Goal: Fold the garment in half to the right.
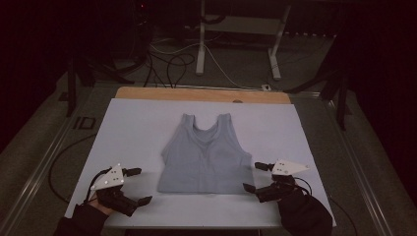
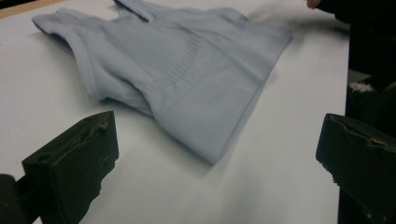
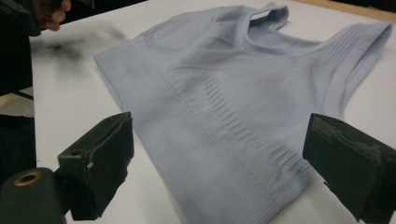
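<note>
**Grippers flanking a spread top**

Black jaws of the left gripper [image 1: 137, 186], at the lower left of the high view, stand wide apart and grasp nothing. Right gripper [image 1: 250, 177], at lower right, is likewise spread and unloaded, its jaws just beside the hem corner. Between them a pale blue top [image 1: 202, 156] lies flat at the centre of the white mat [image 1: 133, 128], straps toward the upper frame edge.

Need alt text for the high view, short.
A light blue tank top lies flat on a white table, straps pointing away. An open left hand-held gripper and right hand-held gripper flank its hem, touching nothing.
</note>
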Motion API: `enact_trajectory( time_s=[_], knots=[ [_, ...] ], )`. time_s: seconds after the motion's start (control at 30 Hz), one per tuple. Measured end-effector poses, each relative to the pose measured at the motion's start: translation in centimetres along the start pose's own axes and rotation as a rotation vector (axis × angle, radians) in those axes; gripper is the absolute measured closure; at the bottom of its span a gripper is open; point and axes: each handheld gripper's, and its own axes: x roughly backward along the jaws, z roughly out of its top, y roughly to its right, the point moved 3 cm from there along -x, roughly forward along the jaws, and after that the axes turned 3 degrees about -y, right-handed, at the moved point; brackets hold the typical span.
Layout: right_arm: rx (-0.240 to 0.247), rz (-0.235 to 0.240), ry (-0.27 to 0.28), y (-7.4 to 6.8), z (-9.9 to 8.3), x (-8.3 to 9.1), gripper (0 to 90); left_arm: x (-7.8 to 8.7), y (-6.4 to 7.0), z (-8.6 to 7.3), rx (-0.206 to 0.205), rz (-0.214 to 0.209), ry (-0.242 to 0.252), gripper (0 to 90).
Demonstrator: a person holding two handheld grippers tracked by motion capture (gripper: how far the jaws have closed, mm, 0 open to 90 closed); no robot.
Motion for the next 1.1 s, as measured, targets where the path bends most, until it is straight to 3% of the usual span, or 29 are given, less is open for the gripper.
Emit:
enact_trajectory(
  time_s=[0.2, 0.57, 1.1],
  knots=[
    [0.023, 0.001, 0.022, -0.2, 1.8, 0.7, 8.9, 0.4, 0.1, 1.5, -0.022, -0.003, 0.002, 0.2],
    [0.106, -0.061, 0.06, 0.4, 6.4, 1.7, 8.9, 0.5, 0.3, 3.1, -0.039, -0.025, -0.006, 0.3],
    [0.159, -0.056, 0.072, 1.7, 11.4, -1.1, 8.9, 0.7, 0.4, 5.7, -0.07, 0.011, -0.032, 0.2]
  ],
)
